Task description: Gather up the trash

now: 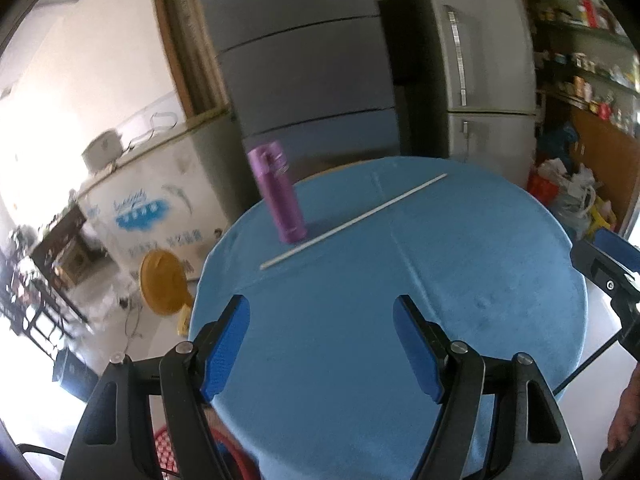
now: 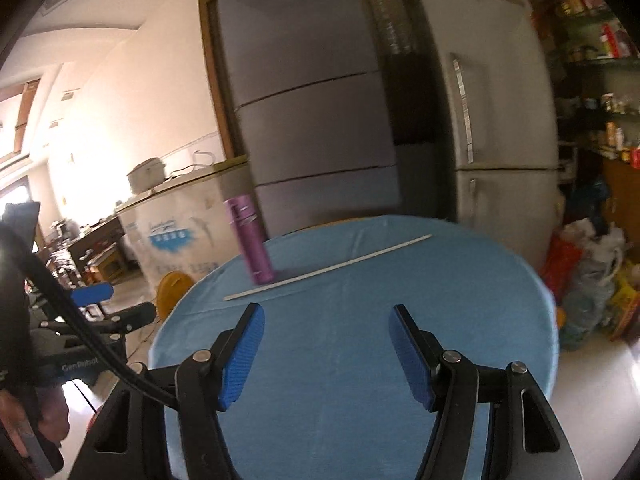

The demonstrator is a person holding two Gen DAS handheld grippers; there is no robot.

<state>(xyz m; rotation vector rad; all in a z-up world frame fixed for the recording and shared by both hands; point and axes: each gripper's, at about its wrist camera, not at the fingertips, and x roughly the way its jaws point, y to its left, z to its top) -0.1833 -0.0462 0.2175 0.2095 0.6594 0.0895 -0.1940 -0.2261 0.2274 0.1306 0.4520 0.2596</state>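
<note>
A round table under a blue cloth (image 1: 460, 280) (image 2: 400, 360) fills the middle of both views. On its far left part stands a purple flask (image 1: 280, 196) (image 2: 252, 240), upright. A long thin white stick (image 1: 356, 220) (image 2: 328, 268) lies slantwise just in front of it. My left gripper (image 1: 322, 344) hangs open over the near part of the cloth with nothing between its blue pads. My right gripper (image 2: 324, 350) is also open and holds nothing; one of its fingers (image 1: 612, 252) shows at the right edge of the left wrist view.
Two grey fridges (image 1: 312, 60) (image 2: 496, 120) stand behind the table. A white chest freezer (image 1: 160, 192) and a yellow stool (image 1: 162, 284) are at the left. Bags (image 1: 568, 188) and stocked shelves (image 1: 588, 40) crowd the right. A red basket (image 1: 168, 452) sits below the table's near edge.
</note>
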